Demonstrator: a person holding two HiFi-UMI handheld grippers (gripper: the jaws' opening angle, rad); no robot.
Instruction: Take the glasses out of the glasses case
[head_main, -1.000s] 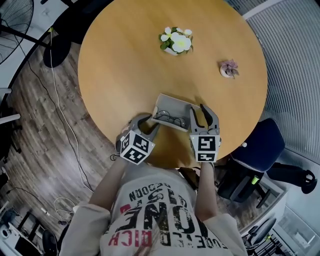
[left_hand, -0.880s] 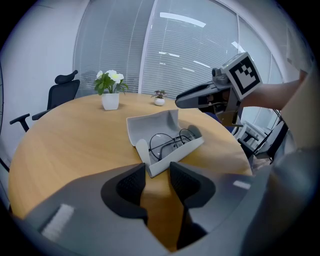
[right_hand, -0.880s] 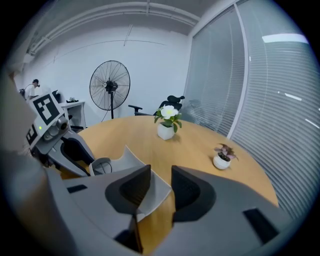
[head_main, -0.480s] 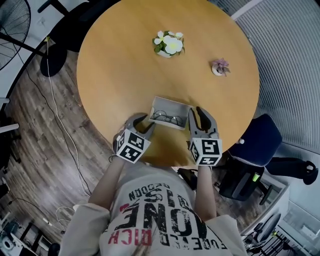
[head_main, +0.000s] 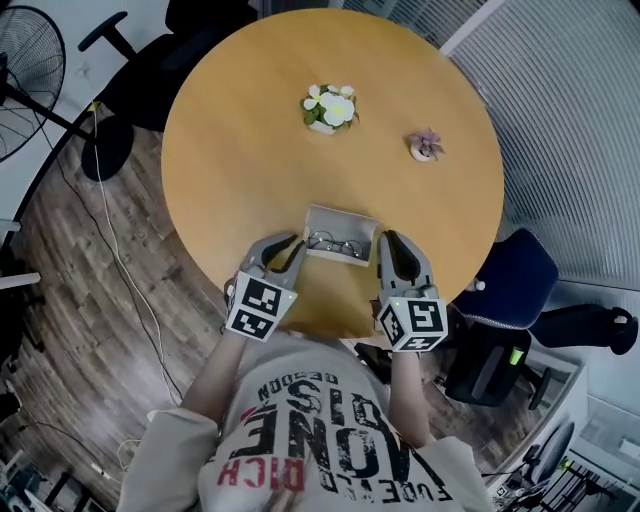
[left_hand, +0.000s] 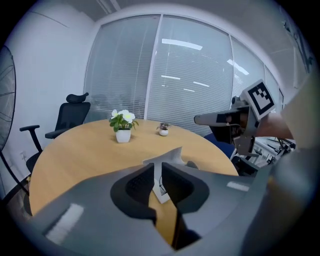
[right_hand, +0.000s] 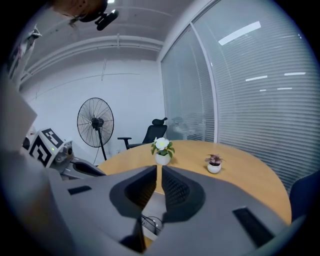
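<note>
Glasses case: open and flat on the counter, lower middle of the head view near the counter's near edge. Same spot as a second ago.
Glasses: dark wire frame lying inside the case, not yet out.
Left tongs: just left of the case's left end. They have just been closing from a wide spread to a narrow slit. The case's end wall shows through the slit, seemingly beyond the tips, so judged nothing pinched.
Right tongs: just right of the case's right end. They have also just closed, to a thinner slit. Bare counter shows through it, and case and glasses sit lower in that view. Empty.
Change: a second ago both sets sat spread wide, flanking the case. Now both are narrowed, in the same flanking places.
Meaning: judged a re-set, not a grab. The case needs no further opening, and the extraction is yet to start.
Next call: one set steadies a case wall while the other comes down on the frame.
Risk: the thin wire may slip, and the light case may slide toward the edge.
Bystanders: white-flowered pot and small pink plant, upper half, well apart.
</note>
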